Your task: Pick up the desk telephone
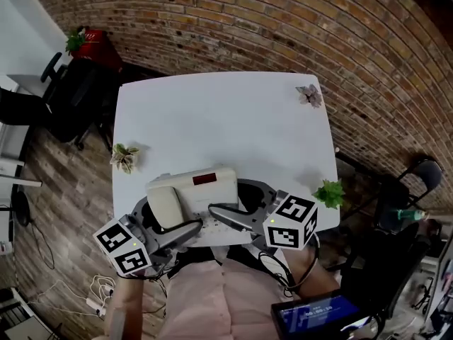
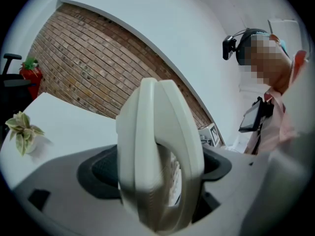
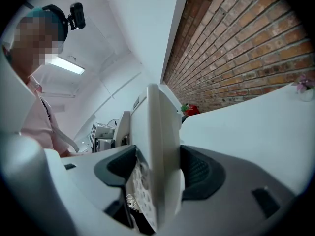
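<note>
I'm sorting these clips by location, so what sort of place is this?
Likely an office or studio workspace: a desk telephone, a white table with a black office chair beside it, and a bare brick wall behind.

Cream desk telephone, handset in cradle

desk telephone: cream body, dark red display strip
worktop: plain white
left gripper and right gripper: grey shells, black pads inside the jaws, cubes white with black square markers
brick wall: red-brown, pale mortar lines
floor: brown wood planks
plants: left plant pale green-cream, far right plant pinkish, near right plant bright green
pot far left: red
shirt: pale pink
</note>
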### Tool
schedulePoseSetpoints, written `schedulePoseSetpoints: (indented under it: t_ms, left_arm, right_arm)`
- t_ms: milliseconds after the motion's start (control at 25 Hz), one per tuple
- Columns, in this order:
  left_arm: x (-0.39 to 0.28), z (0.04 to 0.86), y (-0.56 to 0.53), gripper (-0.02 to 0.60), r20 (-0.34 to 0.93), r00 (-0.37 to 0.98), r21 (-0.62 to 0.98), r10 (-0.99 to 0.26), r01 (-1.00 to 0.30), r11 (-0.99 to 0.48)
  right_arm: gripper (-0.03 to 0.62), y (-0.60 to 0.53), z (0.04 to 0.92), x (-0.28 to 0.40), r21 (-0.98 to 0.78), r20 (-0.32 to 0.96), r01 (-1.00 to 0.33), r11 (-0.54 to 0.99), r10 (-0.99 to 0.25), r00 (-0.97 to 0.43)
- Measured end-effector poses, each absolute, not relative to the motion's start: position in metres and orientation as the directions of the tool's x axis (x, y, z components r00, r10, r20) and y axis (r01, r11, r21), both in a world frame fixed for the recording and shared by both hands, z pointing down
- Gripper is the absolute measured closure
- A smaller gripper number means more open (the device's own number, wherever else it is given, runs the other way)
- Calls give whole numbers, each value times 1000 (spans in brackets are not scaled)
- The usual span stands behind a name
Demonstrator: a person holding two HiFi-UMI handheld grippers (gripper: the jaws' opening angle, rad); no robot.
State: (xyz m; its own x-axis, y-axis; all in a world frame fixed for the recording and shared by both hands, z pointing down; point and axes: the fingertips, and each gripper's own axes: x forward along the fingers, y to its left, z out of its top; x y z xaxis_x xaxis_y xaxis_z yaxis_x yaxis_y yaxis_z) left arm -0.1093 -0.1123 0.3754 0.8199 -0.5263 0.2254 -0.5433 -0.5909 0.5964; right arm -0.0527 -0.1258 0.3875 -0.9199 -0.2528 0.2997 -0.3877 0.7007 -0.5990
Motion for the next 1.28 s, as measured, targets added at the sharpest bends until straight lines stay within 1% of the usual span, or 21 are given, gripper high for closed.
schedulePoseSetpoints:
  t_ms: [320,640,1280]
  left_arm:
    - [-91,321,-111,120,197,823,580,-533,-536,-614]
    - [-81,281,-108,118,170,829,551,-532,-528,-646]
    - [-74,259,-112,118,165,835,545,-525,-521,-657]
  right_arm:
    - [307,-126,329,-34,-548,268,-404,732,-304,-914]
    - [307,-122,290,-23,-518,235,-413,749,-340,-911]
    - [309,-124,267,-15,-497,224,-431,753,-369,-902]
